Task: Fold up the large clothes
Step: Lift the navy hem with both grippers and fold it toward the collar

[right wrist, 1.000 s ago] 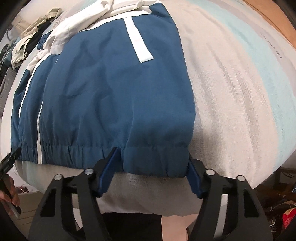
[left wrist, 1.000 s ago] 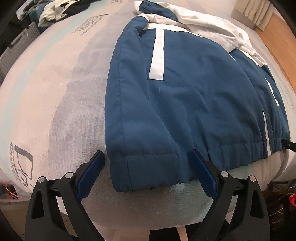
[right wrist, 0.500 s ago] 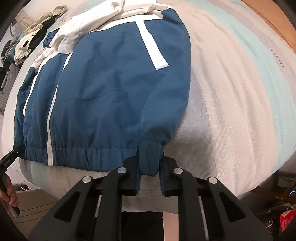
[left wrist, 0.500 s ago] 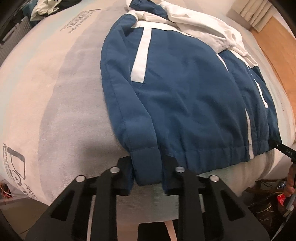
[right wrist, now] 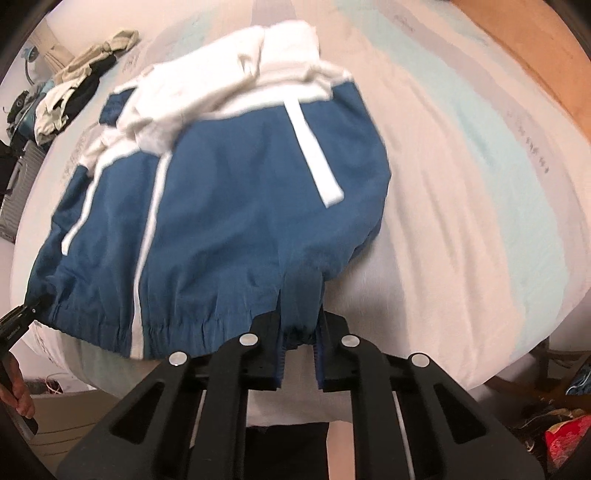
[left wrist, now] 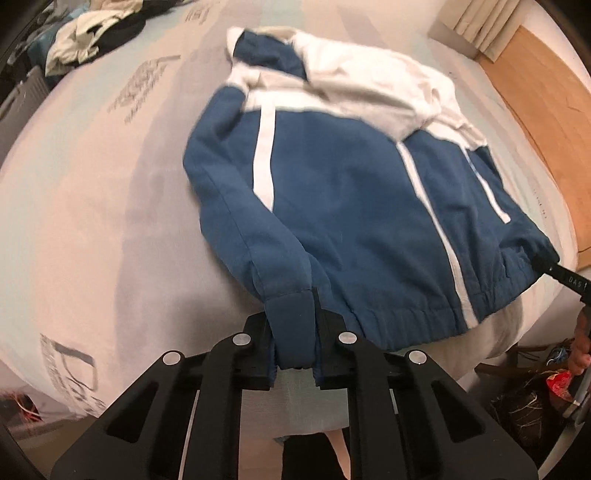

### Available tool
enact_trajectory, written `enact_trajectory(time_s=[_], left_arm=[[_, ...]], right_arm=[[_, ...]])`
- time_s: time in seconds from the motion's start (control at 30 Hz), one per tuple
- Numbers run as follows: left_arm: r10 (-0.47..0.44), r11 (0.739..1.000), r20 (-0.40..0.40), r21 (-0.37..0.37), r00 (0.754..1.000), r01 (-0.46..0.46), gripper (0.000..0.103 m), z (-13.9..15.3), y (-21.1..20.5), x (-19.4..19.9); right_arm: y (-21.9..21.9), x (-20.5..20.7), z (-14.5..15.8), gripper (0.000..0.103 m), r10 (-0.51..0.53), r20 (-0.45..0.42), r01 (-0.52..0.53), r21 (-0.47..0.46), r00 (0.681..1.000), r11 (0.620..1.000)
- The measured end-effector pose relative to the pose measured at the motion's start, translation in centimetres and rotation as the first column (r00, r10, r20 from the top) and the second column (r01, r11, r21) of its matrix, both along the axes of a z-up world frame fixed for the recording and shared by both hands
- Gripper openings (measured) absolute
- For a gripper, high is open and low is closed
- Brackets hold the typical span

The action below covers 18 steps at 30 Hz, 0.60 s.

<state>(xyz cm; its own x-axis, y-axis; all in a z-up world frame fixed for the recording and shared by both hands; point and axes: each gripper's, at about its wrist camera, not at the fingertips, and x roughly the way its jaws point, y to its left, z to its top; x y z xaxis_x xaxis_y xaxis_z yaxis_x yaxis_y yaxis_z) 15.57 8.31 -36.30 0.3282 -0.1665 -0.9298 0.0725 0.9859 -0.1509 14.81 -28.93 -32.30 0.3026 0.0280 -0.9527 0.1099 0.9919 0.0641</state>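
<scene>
A blue jacket point(left wrist: 354, 206) with white stripes and a white hood lies on the bed, hem at the near edge. It also shows in the right wrist view point(right wrist: 236, 206). My left gripper point(left wrist: 294, 332) is shut on the jacket's left cuff and lifts it off the bed. My right gripper point(right wrist: 299, 325) is shut on the right corner of the hem and lifts it. The other gripper's tip shows at the far right of the left wrist view point(left wrist: 565, 277) and at the far left of the right wrist view point(right wrist: 18, 321).
The bed point(left wrist: 92, 192) has a pale sheet with printed lettering. A pile of clothes point(left wrist: 96, 33) lies at the far left corner, also seen in the right wrist view point(right wrist: 70, 92). A wooden floor point(left wrist: 546, 92) lies to the right. Clutter point(right wrist: 561, 435) sits on the floor.
Both grippers went from open around the hem and cuff to shut on them. They have since lifted the near edge, and the jacket bunches away from me.
</scene>
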Motion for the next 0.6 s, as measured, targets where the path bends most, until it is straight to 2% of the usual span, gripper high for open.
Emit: enact_trajectory(time_s=[0.27, 0.4, 0.6], left_arm=[[0.044, 0.999, 0.026, 0.000, 0.999, -0.044, 0.012, 3.8, 0.9, 4.6], [0.060, 0.998, 0.036, 0.024, 0.998, -0.061, 0.012, 5.3, 0.9, 8.4], [0.091, 0.993, 0.010, 0.071, 0.996, -0.092, 0.012, 5.2, 0.4, 14.0]], right_arm=[[-1.6, 4.3, 4.5, 0.007, -0.032, 0.044, 0.030, 0.058, 0.999, 0.998], [-2.4, 8.4, 5.3, 0.007, -0.016, 0.041, 0.012, 0.082, 0.999, 0.997], [-3.1, 15.6, 5.3, 0.006, 0.021, 0.027, -0.024, 0.124, 0.999, 0.992]])
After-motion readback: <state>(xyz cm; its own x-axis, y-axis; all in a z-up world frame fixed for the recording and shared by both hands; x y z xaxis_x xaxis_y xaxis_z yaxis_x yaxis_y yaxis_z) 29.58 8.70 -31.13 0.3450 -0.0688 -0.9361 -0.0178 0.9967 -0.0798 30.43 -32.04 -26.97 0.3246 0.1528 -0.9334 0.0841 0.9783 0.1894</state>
